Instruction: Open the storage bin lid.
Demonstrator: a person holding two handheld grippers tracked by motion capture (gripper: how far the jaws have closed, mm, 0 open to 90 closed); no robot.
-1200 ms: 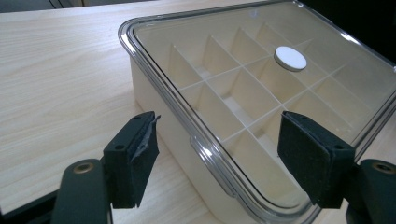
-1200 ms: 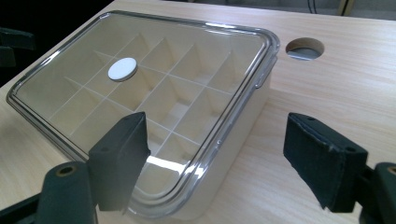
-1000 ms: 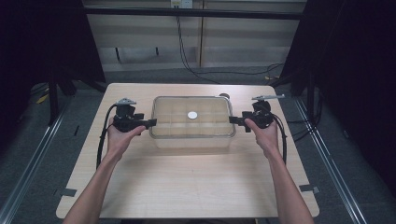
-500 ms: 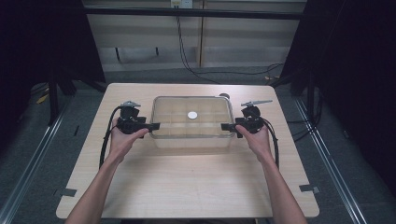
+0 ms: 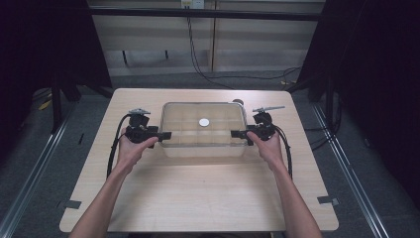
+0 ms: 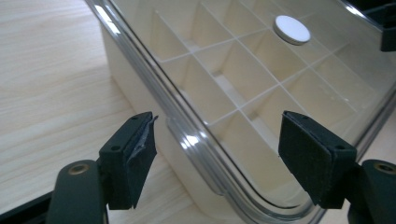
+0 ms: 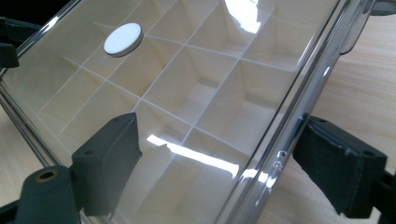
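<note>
A clear plastic box (image 5: 203, 147) with a grid of compartments and a see-through lid stands at the middle of the table. A white round disc (image 5: 204, 122) lies on the lid. My left gripper (image 5: 164, 134) is open at the box's left end. In the left gripper view its jaws straddle the lid's rim (image 6: 187, 126), one pad (image 6: 135, 158) outside and one over the lid, with the disc (image 6: 292, 29) farther off. My right gripper (image 5: 236, 133) is open at the right end. It straddles the lid's edge (image 7: 280, 140) the same way, the disc (image 7: 123, 39) beyond.
The wooden table (image 5: 198, 198) has free surface in front of the box and at both sides. A small dark round object (image 5: 238, 102) sits behind the box's back right corner. Tape marks (image 5: 328, 200) lie near the front corners. Cables run on the floor beyond.
Both grippers have moved inward to the box's ends, the right one farther. Their jaws now reach over the lid's edges. The box has not moved.
</note>
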